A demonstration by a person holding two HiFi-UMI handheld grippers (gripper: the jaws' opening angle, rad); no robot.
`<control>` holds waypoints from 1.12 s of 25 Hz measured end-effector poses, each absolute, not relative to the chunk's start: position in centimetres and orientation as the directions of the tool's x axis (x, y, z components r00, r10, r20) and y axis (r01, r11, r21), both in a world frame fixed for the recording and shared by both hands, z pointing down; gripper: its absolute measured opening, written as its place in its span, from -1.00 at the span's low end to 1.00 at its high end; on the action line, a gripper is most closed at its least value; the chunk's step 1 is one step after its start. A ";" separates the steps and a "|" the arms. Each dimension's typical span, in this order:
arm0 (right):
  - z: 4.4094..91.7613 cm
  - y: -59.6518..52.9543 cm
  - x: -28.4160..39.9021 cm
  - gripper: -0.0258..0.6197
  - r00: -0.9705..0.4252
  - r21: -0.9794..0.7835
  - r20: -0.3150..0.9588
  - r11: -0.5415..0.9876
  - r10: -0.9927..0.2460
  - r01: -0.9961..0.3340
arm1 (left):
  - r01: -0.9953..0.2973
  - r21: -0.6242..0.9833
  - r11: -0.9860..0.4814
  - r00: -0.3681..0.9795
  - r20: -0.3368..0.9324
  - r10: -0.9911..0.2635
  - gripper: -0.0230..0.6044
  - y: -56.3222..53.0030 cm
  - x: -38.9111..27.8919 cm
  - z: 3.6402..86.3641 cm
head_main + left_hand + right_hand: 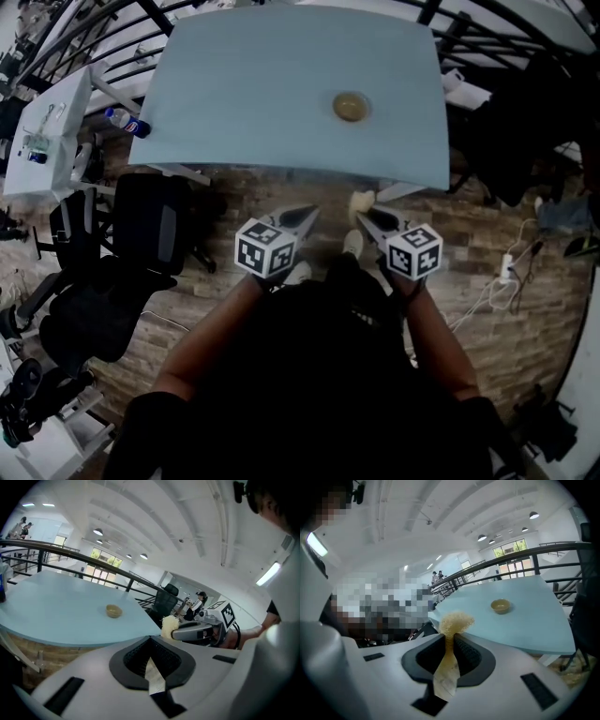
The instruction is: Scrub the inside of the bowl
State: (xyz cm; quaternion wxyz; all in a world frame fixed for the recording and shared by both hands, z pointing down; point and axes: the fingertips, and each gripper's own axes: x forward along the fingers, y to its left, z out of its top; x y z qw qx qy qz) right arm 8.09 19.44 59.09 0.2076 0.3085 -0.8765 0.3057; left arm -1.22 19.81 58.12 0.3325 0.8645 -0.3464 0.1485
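The left hand-held gripper [150,641] has a smooth, matt grey plastic shell. The pads inside its closed jaws are black, finely ribbed and rubbery-looking. The right hand-held gripper [450,637] is of the same plastic and pinches a scrubber [455,620] of pale, rough, wiry fibres. Ahead of both, the worktop [262,103] is pale blue, smooth and matt. The bowl [351,106] on it looks smooth, with a dull tan finish. Below both, the floor [469,234] shows matt, wood-like planks.
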 end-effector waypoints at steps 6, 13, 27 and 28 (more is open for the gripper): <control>59.1 23.6 6.8 -0.72 -0.705 -0.402 0.547 0.597 -0.452 -0.695 | -0.669 0.496 -0.554 0.743 0.476 -0.470 -0.94 23.6 -2.1 58.7; 57.9 26.3 7.5 -0.72 -0.709 -0.384 0.539 0.617 -0.455 -0.687 | -0.677 0.480 -0.558 0.736 0.459 -0.497 -0.94 25.7 -0.3 57.6; 57.4 34.8 14.0 -0.72 -0.762 -0.381 0.543 0.705 -0.353 -0.598 | -0.720 0.407 -0.562 0.693 0.458 -0.557 -0.94 33.4 8.6 56.7; 57.4 35.4 14.4 -0.73 -0.765 -0.379 0.542 0.711 -0.348 -0.592 | -0.721 0.404 -0.563 0.692 0.456 -0.559 -0.94 34.0 9.1 56.7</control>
